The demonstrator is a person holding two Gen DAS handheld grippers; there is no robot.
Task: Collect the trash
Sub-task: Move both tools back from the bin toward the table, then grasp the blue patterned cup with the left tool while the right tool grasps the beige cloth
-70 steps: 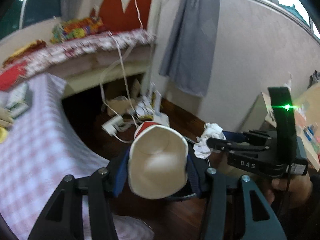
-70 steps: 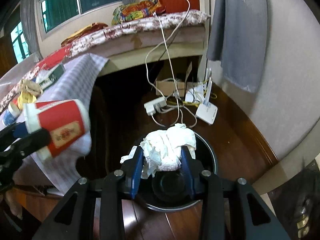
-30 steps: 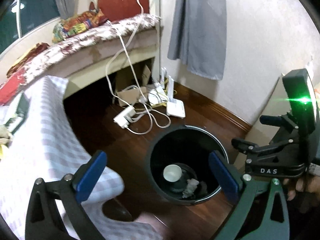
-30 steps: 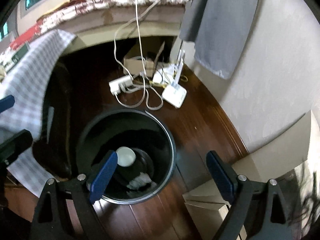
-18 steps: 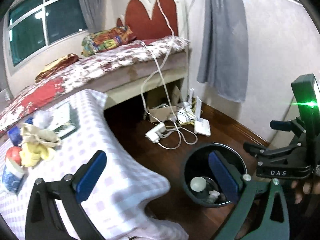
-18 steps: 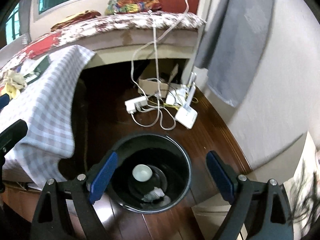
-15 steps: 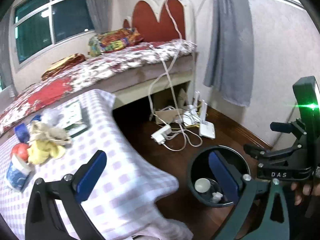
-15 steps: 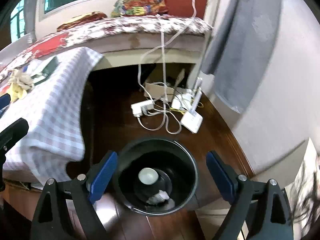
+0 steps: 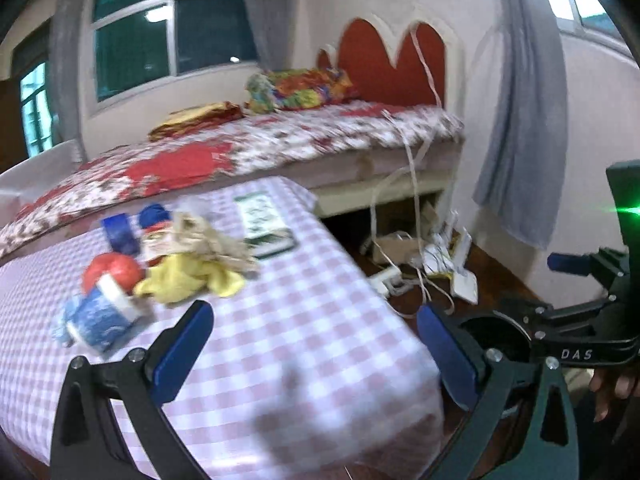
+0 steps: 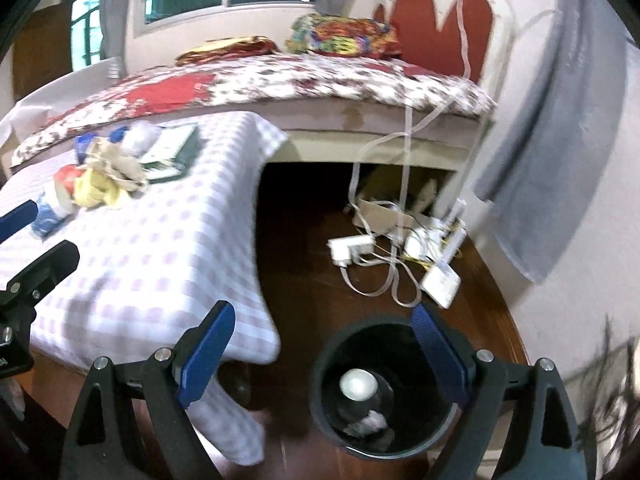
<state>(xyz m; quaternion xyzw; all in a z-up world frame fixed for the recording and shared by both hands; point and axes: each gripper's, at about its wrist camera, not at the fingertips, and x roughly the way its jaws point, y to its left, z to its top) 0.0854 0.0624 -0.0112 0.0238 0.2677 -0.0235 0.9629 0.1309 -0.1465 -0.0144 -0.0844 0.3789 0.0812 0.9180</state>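
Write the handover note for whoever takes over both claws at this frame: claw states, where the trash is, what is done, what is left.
Left claw: open, empty, over the checkered table.
Right claw: open, empty, above the black bin on the floor.
Done: a paper cup and a crumpled tissue lie in the bin.
Left: a pile at the table's far end, namely a blue-and-white cup on its side, a red ball-like item, a yellow wad, crumpled beige paper and blue items behind. A green-and-white booklet lies beside the pile; whether it is trash is unclear.

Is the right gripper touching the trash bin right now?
Apart. The right wrist view shows the right gripper open above the bin, floor visible between.
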